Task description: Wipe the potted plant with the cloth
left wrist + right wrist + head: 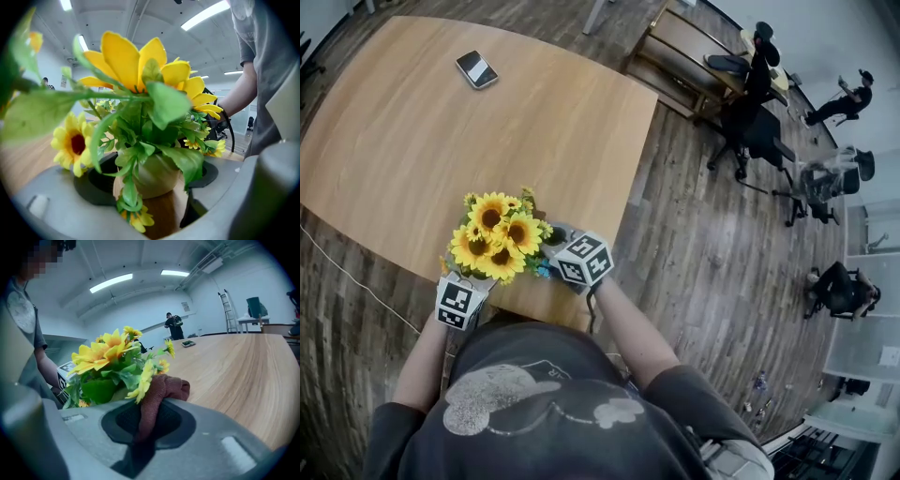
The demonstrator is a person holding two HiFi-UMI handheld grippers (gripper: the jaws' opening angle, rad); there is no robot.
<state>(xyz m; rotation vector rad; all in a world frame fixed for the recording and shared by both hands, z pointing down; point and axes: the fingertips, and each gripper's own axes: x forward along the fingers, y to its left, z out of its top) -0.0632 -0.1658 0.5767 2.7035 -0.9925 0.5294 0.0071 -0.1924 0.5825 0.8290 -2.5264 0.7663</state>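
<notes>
Evidently my left hand-held gripper (149, 190) clasped the pot (157, 174), wide-jawed, to steady it; my right hand-held gripper (147, 420) pinched the cloth (165, 385) against the leaves (123, 378).

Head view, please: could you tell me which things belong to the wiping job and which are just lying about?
Job: yellow sunflower potted plant, held in the left gripper's jaws; crumpled brown cloth, clamped in the right gripper's jaws.
Lying about: black rectangular smartphone on the wooden table; black office chairs.
</notes>
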